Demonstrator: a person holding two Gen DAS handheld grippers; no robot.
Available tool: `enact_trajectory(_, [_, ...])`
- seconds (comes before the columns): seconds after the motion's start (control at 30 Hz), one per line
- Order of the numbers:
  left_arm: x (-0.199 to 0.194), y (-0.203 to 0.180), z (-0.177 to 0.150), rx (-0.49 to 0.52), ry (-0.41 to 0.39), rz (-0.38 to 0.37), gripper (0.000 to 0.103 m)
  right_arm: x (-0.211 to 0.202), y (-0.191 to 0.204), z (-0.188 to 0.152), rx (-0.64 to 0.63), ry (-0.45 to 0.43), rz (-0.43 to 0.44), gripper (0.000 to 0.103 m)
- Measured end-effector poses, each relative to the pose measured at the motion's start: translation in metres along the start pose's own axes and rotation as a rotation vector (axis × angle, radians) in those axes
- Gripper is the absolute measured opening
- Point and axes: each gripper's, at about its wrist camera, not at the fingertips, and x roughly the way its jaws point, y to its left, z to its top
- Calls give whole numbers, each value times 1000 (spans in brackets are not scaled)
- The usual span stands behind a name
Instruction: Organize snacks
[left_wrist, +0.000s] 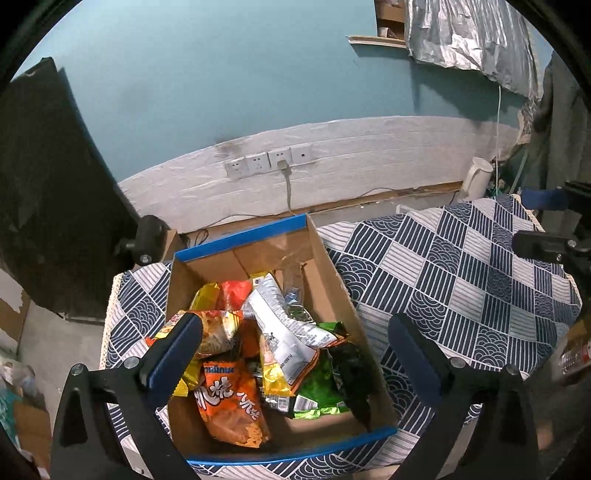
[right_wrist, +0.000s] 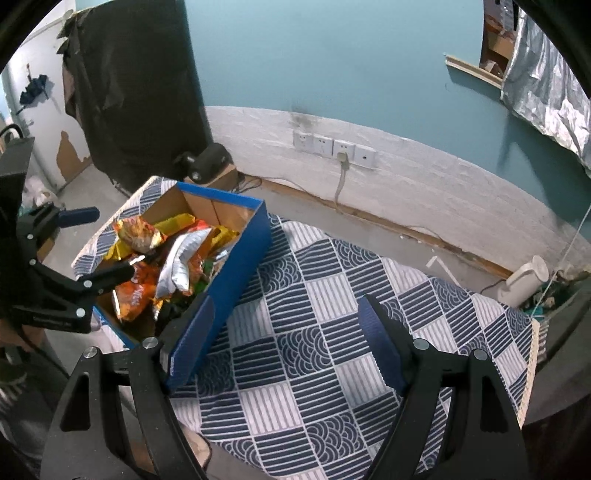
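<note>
A cardboard box with blue edges (left_wrist: 336, 280) (right_wrist: 236, 266) stands on the table's left part, full of snack bags: an orange bag (left_wrist: 229, 402), a white bag (left_wrist: 284, 325) (right_wrist: 181, 266), a green bag (left_wrist: 317, 384) and yellow ones. My left gripper (left_wrist: 295, 350) is open and empty, held over the box with its fingers astride the bags. It also shows at the left in the right wrist view (right_wrist: 107, 243). My right gripper (right_wrist: 288, 328) is open and empty over the cloth, its left finger beside the box's near corner.
A blue and white patterned cloth (right_wrist: 332, 332) covers the table. Behind it are a wall with sockets (left_wrist: 269, 162), a white kettle (right_wrist: 524, 280) on the floor, a black camera (left_wrist: 147, 236) behind the box, and a dark cover at the left.
</note>
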Motion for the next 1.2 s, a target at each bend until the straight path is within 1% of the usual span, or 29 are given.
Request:
enact_trajectory(0.37, [-2, 4, 0, -19, -5, -3, 101, 0, 1, -1, -8, 1, 0, 80])
enact_trajectory(0.63, [-4, 8, -1, -26, -4, -3, 101, -4, 12, 3, -25, -5, -1, 80])
enact_trajectory(0.9, [-8, 13, -2, -45, -12, -4, 101, -4, 14, 4, -28, -2, 0, 80])
enact_trajectory(1.2, [-7, 12, -3, -36, -12, 3, 101, -5, 15, 5, -27, -3, -5, 80])
